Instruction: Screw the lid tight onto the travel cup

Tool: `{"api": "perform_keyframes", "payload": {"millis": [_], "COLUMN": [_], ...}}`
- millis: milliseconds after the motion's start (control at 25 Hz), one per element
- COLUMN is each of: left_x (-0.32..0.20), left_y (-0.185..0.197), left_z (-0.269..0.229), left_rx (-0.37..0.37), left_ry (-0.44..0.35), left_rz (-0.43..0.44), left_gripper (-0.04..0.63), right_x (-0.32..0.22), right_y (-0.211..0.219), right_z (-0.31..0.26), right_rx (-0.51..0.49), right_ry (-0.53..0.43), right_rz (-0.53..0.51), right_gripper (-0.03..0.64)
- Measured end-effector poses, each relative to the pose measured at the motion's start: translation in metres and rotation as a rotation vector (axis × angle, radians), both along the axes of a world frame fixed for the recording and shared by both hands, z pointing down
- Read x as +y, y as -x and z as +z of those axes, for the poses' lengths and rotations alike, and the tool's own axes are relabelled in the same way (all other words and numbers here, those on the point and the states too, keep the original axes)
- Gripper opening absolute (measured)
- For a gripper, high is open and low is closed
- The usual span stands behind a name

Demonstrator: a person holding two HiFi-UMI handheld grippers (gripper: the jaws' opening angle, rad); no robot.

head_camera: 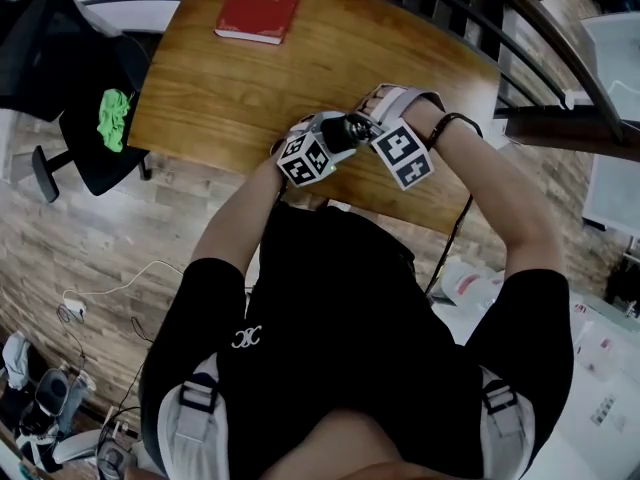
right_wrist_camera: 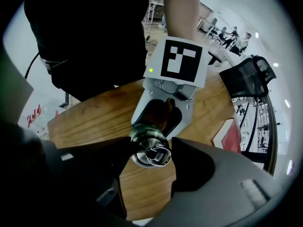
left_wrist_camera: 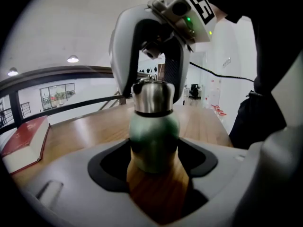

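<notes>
- The cup is sitting upright over the table, near the table's 5 o'clock edge.
- The lid is covering its top, so nobody can see inside.
- The cup is showing a round green belly, and the lid is shining silver with a small ring on top.
- The left gripper is squeezing the green belly from both sides.
- The right gripper is pinching the lid from above.
- A red book is lying at 11 o'clock from the cup, well apart.
</notes>
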State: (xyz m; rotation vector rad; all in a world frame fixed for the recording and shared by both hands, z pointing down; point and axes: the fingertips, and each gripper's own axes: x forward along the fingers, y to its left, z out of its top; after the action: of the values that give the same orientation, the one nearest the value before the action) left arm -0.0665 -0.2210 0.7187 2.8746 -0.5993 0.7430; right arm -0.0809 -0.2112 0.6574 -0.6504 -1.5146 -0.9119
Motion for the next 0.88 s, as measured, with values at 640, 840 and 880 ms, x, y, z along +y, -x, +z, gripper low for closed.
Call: {"api": "perform_keyframes", "payload": {"millis": [640, 840, 880], "left_x": [-0.001, 0.0, 0.0], "left_y": [0.001, 0.001, 0.001], "left_z": [0.0, 0.001, 0.001], "left_rx": [0.009, 0.009, 0.009], "left_ry": [0.022, 0.03, 0.031], "left_rz": [-0.016, -0.016, -0.014], "left_gripper": [0.362, 0.362, 0.362], "right_x": [-0.007, -0.01, -0.011], "right_y": [0.008, 0.009, 0.009], "right_z": [-0.008, -0.01, -0.01], "right_rx": [-0.325, -0.447, -0.468], "right_ry": [0.21, 0.221, 0.217], "right_rz": [0.665, 0.852, 0.894], "right_gripper": [0.261, 0.261, 0.261]}}
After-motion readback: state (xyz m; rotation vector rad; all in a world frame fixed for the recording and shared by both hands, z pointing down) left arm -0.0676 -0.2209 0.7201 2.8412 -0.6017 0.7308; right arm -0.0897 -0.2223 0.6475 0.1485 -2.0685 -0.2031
